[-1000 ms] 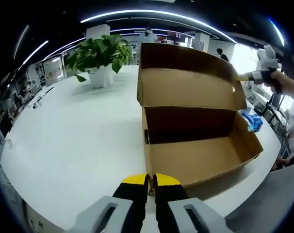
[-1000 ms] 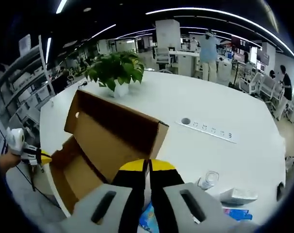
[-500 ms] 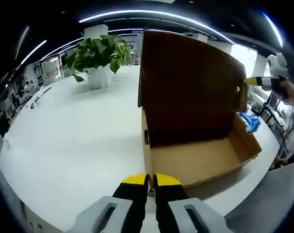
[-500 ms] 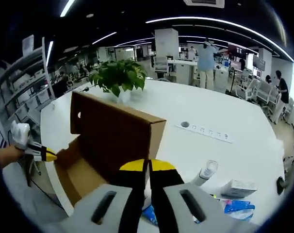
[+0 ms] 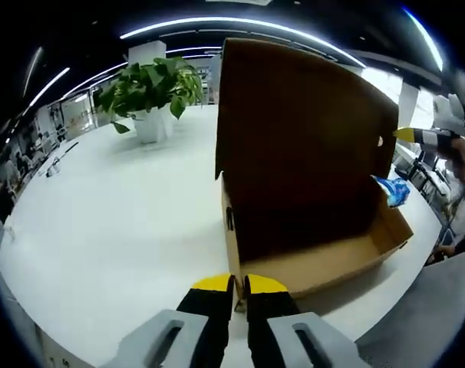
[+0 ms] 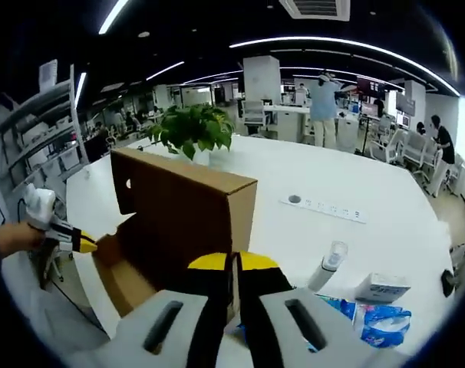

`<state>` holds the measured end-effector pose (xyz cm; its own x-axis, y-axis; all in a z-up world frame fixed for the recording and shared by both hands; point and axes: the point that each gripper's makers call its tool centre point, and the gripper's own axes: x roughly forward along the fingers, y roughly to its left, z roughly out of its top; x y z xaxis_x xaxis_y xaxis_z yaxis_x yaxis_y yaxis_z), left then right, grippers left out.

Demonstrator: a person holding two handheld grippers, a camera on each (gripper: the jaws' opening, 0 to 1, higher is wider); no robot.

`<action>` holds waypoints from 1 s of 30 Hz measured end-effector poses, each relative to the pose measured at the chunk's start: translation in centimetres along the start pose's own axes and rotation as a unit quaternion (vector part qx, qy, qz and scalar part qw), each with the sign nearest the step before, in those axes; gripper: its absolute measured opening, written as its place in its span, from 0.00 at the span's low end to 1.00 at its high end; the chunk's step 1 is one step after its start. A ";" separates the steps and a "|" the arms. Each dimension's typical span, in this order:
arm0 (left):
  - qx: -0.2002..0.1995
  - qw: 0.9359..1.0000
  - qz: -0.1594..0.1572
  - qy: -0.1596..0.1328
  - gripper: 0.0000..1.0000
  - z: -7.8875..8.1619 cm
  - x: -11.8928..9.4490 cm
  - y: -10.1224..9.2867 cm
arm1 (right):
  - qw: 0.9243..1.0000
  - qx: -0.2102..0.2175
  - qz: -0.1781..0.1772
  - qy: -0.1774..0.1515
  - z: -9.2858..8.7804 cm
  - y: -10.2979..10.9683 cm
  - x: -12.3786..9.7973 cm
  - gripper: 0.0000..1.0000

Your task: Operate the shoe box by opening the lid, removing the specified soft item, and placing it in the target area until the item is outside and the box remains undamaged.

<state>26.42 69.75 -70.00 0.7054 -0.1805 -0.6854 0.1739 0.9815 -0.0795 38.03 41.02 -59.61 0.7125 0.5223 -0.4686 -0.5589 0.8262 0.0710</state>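
The brown cardboard shoe box [image 5: 317,264] sits on the white table, its hinged lid [image 5: 294,130] standing almost upright over the bare box floor. My left gripper [image 5: 232,286] is shut and holds nothing, just short of the box's near wall. In the right gripper view the lid's outer side [image 6: 179,207] faces me, and my right gripper [image 6: 232,264] is shut and holds nothing close behind it. A blue soft item [image 5: 394,190] lies on the table past the box's right end. The right gripper [image 5: 424,136] hangs beyond that end, and the left gripper [image 6: 67,239] shows by the box's far end.
A potted plant [image 5: 148,88] stands at the back of the white table [image 5: 117,215]. Near my right gripper lie blue packets [image 6: 371,320], a small white box [image 6: 382,287] and a clear bottle [image 6: 326,264]. A power strip [image 6: 324,207] lies farther out. People stand among desks behind.
The lid has swung from lying back and open to standing almost upright over the box. The right gripper's view has lifted and drawn back; both grippers stay shut.
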 end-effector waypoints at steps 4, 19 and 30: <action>0.004 1.000 -0.010 -0.013 0.13 0.8 -0.1 -0.5 | 1.000 0.005 -0.002 -0.009 -0.8 0.4 -0.5 0.02; 0.026 0.998 -0.024 -0.043 0.25 3.2 -2.7 -0.2 | 1.000 -0.005 0.008 -0.013 -3.6 2.0 -1.5 0.05; 0.057 0.994 -0.036 -0.087 0.30 7.6 -4.5 -0.7 | 1.000 -0.016 0.024 -0.005 -5.6 3.1 -2.0 0.08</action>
<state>28.33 69.40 -61.37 0.7953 -0.2680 -0.5437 0.2979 0.9540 -0.0344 32.50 41.35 -63.41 0.6882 0.5640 -0.4564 -0.6064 0.7925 0.0650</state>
